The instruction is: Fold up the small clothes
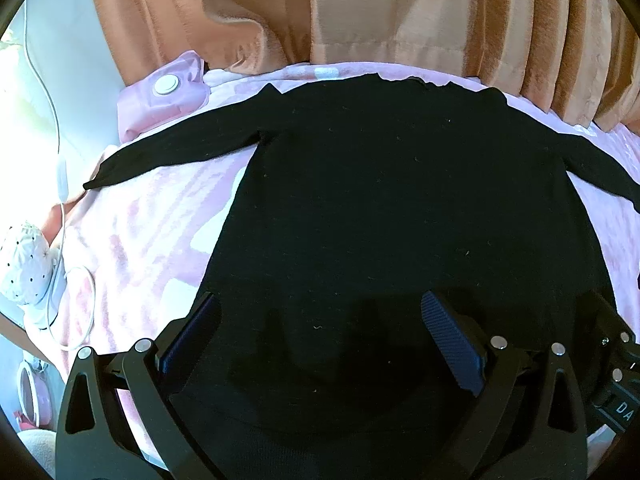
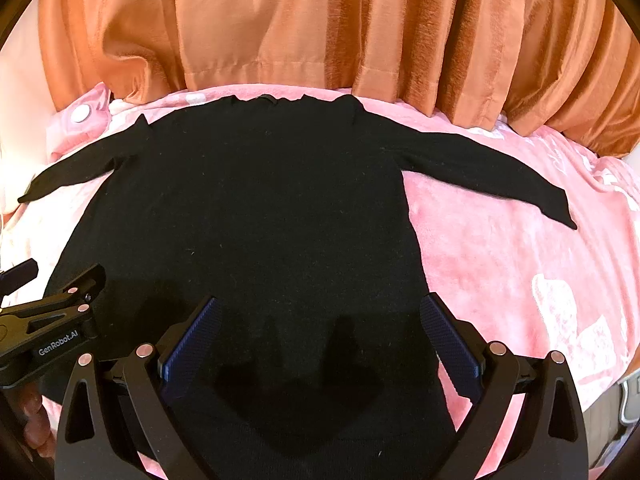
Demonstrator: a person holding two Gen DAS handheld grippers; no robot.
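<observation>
Two wrist views, low and close over the hem

We look forward and down from each gripper across the black sweater toward the orange curtain; both views share the garment's body, pink blanket and curtain.

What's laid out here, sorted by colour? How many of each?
Black: 1 sweater
Pink: 1 blanket
Orange: 1 curtain
White: 1 cable
Total: 4
</observation>
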